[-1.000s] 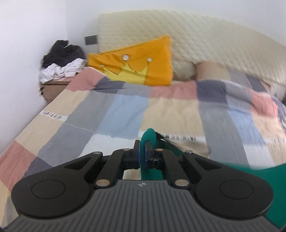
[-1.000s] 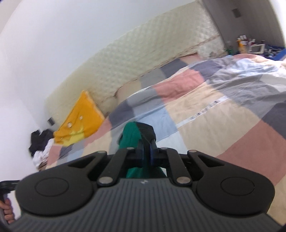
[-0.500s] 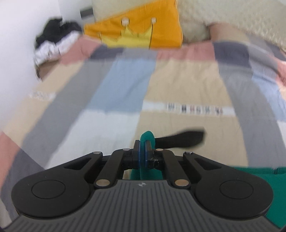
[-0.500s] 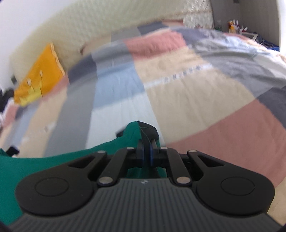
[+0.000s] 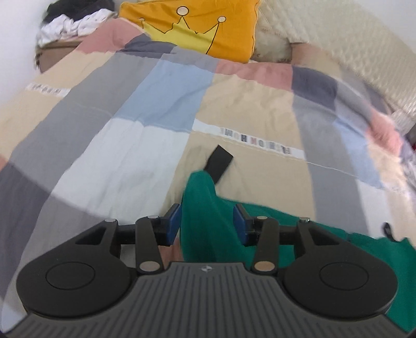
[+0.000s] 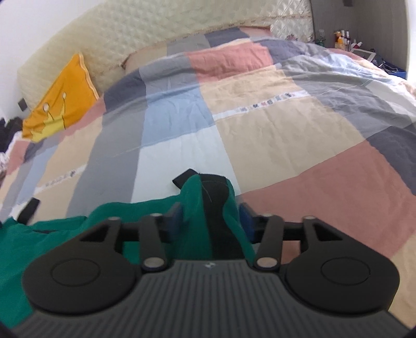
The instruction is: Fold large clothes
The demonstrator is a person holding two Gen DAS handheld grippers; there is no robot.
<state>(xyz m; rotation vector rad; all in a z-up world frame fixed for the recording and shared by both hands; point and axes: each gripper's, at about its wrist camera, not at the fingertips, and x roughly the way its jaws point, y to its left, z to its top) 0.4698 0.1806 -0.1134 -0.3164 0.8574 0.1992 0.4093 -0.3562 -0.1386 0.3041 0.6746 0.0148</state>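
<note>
A green garment [image 5: 205, 197] with black trim lies low on the patchwork duvet [image 5: 145, 156]. In the left wrist view one bunched corner stands between the blue pads [image 5: 173, 221] of my left gripper [image 5: 206, 221], whose jaws are opening. A black strap end [image 5: 219, 160] pokes out beyond it. In the right wrist view another corner of the green garment [image 6: 192, 200], with a black band [image 6: 218, 208], sits between the parting jaws of my right gripper [image 6: 210, 218]. The cloth runs off to the left there. Neither pair of pads squeezes the cloth.
An orange crown pillow [image 5: 197, 28] leans on the quilted headboard [image 6: 130, 33] at the bed's far end. A pile of dark and white clothes [image 5: 70, 18] lies on a bedside stand. Bottles and small items [image 6: 345, 39] crowd a surface at the far right.
Both grippers dropped toward the duvet and tipped downward. Each went from pinched tight on a green corner to jaws spread apart, and the garment now rests on the bed.
</note>
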